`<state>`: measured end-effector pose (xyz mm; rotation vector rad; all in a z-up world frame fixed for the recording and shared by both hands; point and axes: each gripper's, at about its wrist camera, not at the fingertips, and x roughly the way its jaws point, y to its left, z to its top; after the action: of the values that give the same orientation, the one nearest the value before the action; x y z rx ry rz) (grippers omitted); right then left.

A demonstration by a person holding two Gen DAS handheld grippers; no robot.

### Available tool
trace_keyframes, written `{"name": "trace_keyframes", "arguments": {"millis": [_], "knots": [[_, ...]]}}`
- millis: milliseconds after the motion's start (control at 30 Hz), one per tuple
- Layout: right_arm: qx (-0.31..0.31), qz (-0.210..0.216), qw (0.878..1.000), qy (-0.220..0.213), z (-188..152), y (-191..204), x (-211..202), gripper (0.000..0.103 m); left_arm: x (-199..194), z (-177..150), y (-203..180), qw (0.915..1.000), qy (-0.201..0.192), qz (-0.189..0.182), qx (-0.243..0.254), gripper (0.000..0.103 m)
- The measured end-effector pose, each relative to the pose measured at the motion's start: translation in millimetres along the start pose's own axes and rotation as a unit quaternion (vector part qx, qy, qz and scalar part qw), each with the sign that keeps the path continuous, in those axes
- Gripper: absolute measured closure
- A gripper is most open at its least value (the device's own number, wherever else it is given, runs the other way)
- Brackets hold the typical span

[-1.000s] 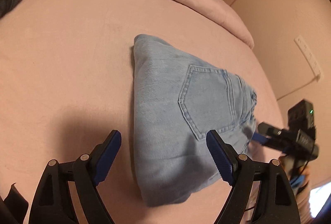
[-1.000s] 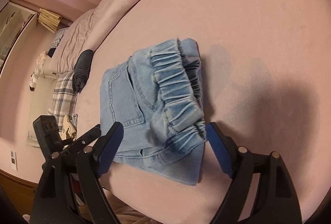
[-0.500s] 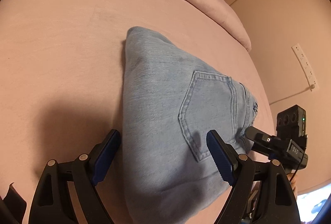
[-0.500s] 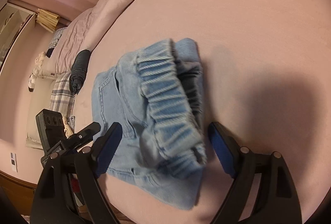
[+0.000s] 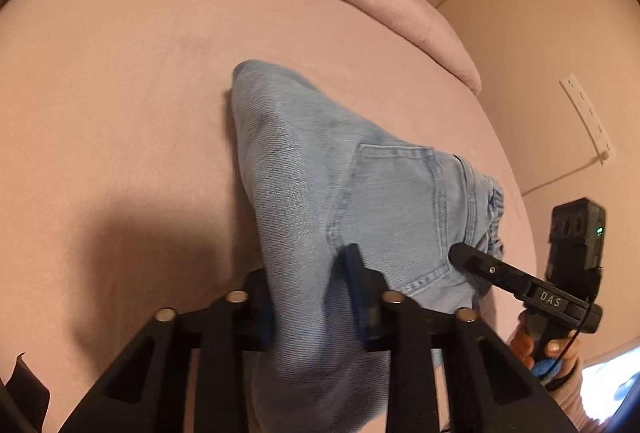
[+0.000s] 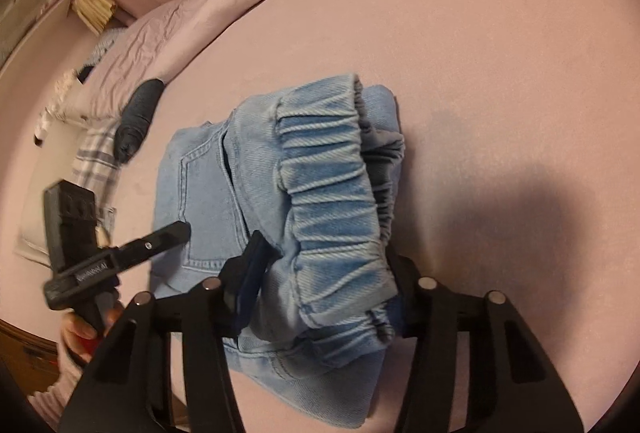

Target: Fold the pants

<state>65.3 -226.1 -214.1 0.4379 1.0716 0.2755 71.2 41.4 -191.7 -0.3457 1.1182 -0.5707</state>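
Both claws, left (image 5: 310,303) and right (image 6: 320,287), now clamped on folded pants (image 5: 360,201).

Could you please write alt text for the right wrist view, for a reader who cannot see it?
The right gripper is clamped on the elastic waistband of folded light-blue jeans lying on a pink bed. At left, the left gripper reaches the jeans beside the back pocket.

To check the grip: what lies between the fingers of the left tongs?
In the left wrist view, a bunched fold of the folded jeans fills the left tongs; nothing else is there.
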Motion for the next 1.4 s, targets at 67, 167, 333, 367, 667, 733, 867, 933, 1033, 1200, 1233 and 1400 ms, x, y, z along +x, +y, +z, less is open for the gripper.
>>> {"name": "trace_keyframes", "arguments": {"millis": [67, 167, 333, 367, 667, 733, 867, 933, 1033, 1200, 1233, 1400], "knots": [[-0.020, -0.014, 1.000, -0.006, 1.0, 7.6, -3.1, 0.063, -5.7, 0.3, -7.7, 0.9998, -0.011, 0.007, 0.017, 0.087], [-0.036, -0.023, 0.999, -0.021, 3.6, 16.5, -11.0, 0.069, -11.5, 0.8, -16.9, 0.9990, -0.021, 0.018, 0.035, 0.088], [-0.067, -0.027, 0.996, -0.046, 11.1, 35.0, -24.4, 0.073, -27.7, 5.8, -29.4, 0.9959, -0.045, 0.037, 0.069, 0.089], [-0.072, -0.023, 0.996, -0.051, 13.9, 38.4, -26.6, 0.073, -33.5, 7.3, -29.2, 0.9952, -0.052, 0.040, 0.073, 0.089], [-0.115, -0.004, 0.989, -0.094, 60.1, 79.6, -27.3, 0.073, -60.4, 54.3, -26.6, 0.9894, -0.101, 0.062, 0.085, 0.089], [-0.122, -0.003, 0.988, -0.099, 70.0, 88.0, -23.6, 0.073, -61.0, 68.2, -23.5, 0.9881, -0.108, 0.067, 0.086, 0.089], [-0.136, -0.006, 0.985, -0.108, 93.5, 99.7, -11.5, 0.073, -53.8, 93.1, -14.0, 0.9875, -0.114, 0.075, 0.080, 0.089], [-0.141, -0.009, 0.984, -0.108, 106.0, 104.1, -1.9, 0.073, -46.2, 106.3, -7.1, 0.9873, -0.114, 0.080, 0.076, 0.089], [-0.146, -0.012, 0.983, -0.107, 125.9, 109.3, 16.7, 0.073, -37.5, 124.8, 9.9, 0.9874, -0.114, 0.089, 0.065, 0.089], [-0.139, -0.008, 0.986, -0.094, 150.0, 109.6, 51.9, 0.073, -18.0, 145.1, 43.2, 0.9892, -0.097, 0.102, 0.041, 0.089], [-0.135, -0.006, 0.987, -0.084, 154.3, 108.4, 61.3, 0.072, -13.1, 146.4, 53.4, 0.9902, -0.087, 0.104, 0.033, 0.089], [-0.105, -0.028, 0.994, -0.021, 161.5, 100.1, 116.8, 0.065, 6.7, 141.9, 96.9, 0.9918, -0.059, 0.113, -0.010, 0.072]]}}
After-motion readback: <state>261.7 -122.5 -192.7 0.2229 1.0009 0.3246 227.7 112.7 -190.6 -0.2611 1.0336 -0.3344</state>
